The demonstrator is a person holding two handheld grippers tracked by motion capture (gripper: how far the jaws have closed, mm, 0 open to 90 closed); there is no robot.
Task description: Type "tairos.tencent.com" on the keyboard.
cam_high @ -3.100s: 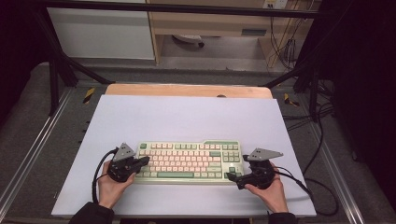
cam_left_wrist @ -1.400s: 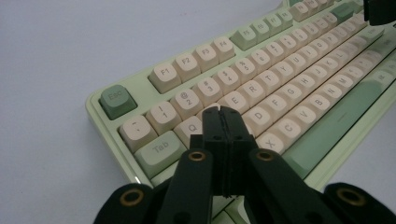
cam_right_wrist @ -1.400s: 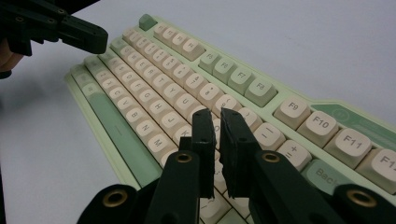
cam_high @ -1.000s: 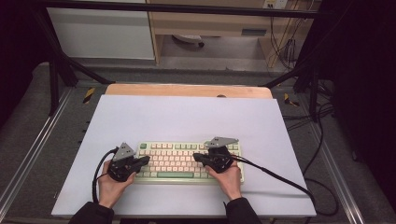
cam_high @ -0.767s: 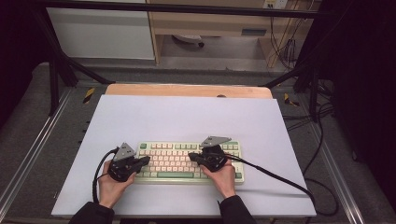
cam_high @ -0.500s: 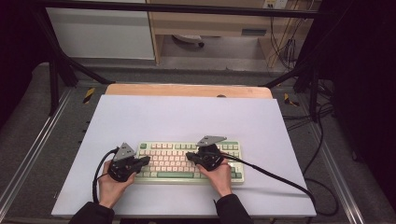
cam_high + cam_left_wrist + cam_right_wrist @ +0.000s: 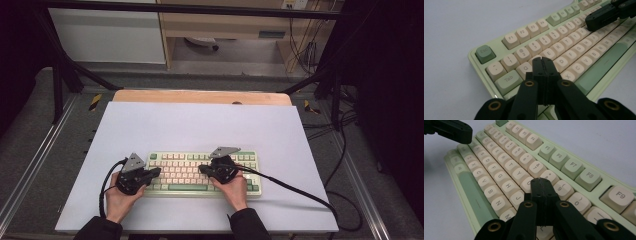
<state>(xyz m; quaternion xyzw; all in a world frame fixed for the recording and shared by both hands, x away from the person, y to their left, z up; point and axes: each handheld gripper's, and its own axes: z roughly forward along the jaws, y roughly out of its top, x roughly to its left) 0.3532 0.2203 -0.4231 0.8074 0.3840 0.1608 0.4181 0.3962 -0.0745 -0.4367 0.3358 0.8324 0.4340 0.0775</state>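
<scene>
A pale green keyboard (image 7: 182,170) with cream and green keys lies on the white mat near the front edge. My left gripper (image 7: 156,173) is shut, with its tips over the keyboard's left end. In the left gripper view its closed jaws (image 7: 542,60) hover at the keys below the number row, near Q and Tab. My right gripper (image 7: 202,169) is also shut and sits over the middle of the keys. In the right gripper view its tips (image 7: 540,180) are by the 8 and 9 keys. Nothing is held by either.
The white mat (image 7: 200,125) covers a wooden tabletop (image 7: 200,97). A black cable (image 7: 295,189) trails from the right gripper across the mat to the right. Metal rails run along both sides, and shelving stands behind the table.
The right gripper came from the keyboard's right end leftward onto the middle keys, creeping further left in the last second. The left gripper has stayed put.
</scene>
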